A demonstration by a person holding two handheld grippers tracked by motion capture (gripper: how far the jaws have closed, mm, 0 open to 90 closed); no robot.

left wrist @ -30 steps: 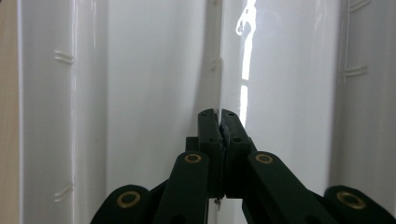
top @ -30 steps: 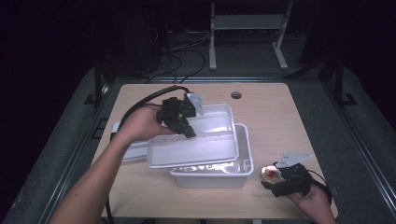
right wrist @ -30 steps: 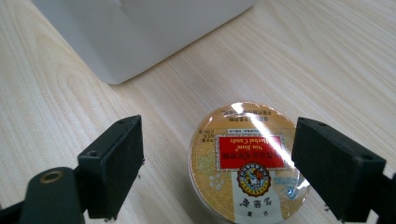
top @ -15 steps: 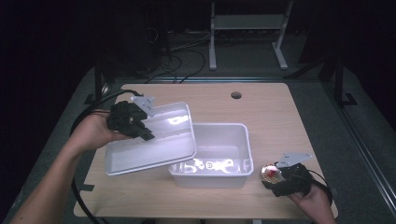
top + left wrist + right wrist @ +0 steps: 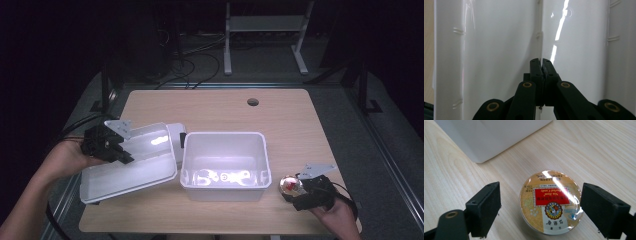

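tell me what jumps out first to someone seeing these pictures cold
The open white bin in the middle of the wooden table draws the eye first, glaring under the light. To its left, the left gripper is clamped on the bin's white lid, held tilted over the table's left edge. Near the bin's right corner, the right gripper sits open around a round gold candy tin with a red label.

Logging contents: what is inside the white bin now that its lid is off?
The white bin looks empty: only glare on its bare floor. The near wall hides a strip of floor behind it. The lid is in the left gripper.
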